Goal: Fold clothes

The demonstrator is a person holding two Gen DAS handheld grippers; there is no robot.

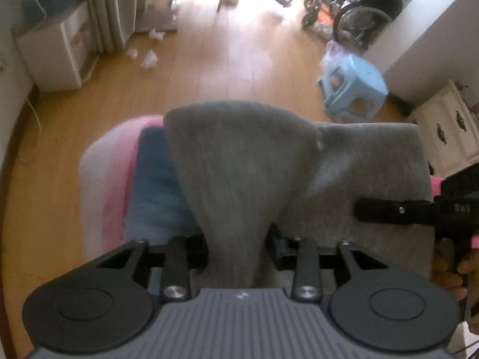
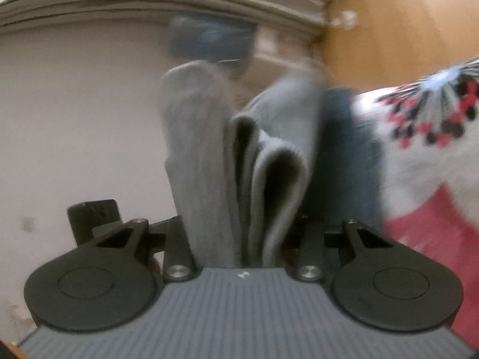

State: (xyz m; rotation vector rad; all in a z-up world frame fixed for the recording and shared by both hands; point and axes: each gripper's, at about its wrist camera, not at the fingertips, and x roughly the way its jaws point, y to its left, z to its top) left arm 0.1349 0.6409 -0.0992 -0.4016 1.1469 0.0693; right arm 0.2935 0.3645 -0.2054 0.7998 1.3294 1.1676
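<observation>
I'm seeing soft, matt grey knit cloth (image 1: 239,164) bunched in my left claw (image 1: 236,248), its black plastic arms dull with shiny metal screws. Under it, a fuzzy blue cloth (image 1: 155,191) and pink fabric (image 1: 101,173). The wooden floor (image 1: 209,68) gleams glossy. Off right, a smooth light-blue plastic stool (image 1: 353,89). My right claw (image 2: 239,239) shows thick ribbed grey folds.

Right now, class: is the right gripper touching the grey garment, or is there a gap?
Touching. The right wrist view shows folded layers of the grey garment running down between the right gripper's jaws, filling the space with no gap visible.
</observation>
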